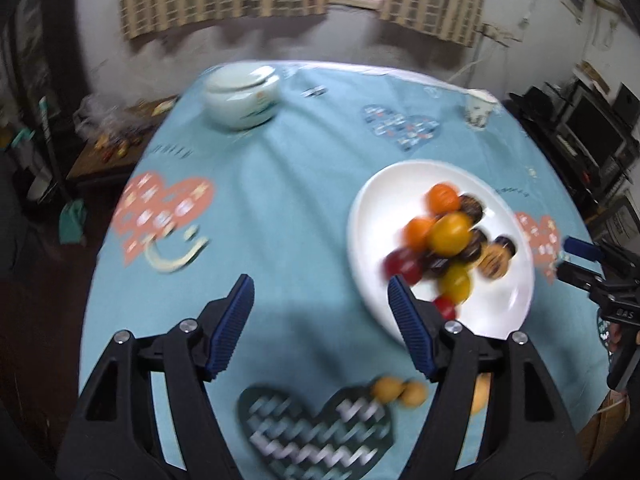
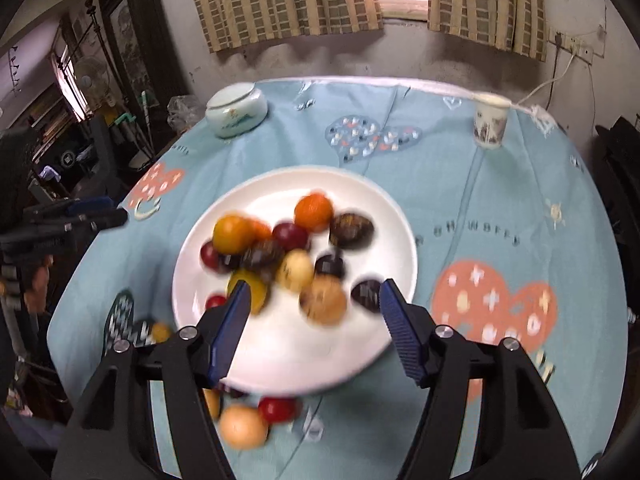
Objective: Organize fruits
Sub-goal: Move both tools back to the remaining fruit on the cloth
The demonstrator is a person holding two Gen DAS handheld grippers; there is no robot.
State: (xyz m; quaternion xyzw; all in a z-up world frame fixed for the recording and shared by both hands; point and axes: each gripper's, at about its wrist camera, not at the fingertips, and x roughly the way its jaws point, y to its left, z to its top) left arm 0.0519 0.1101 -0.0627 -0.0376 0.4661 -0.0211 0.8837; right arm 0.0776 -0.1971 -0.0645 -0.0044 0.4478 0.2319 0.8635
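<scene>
Two blue-padded grippers hang over a round table covered in a light blue cloth printed with hearts. A white plate sits near the middle of the table, piled with small fruits: orange, yellow, dark red and dark brown ones, all blurred. In the right wrist view, the right gripper hovers above the near part of the plate, its jaws spread wide and holding nothing. A few loose fruits, pale orange and red, lie on the cloth just beside the plate's near rim. In the left wrist view, the left gripper is also wide open and empty, hovering over bare cloth to the left of the plate, with two yellow-orange fruits on the cloth near it. At the far left stands a pale lidded jar; at the far right, a patterned cup.
</scene>
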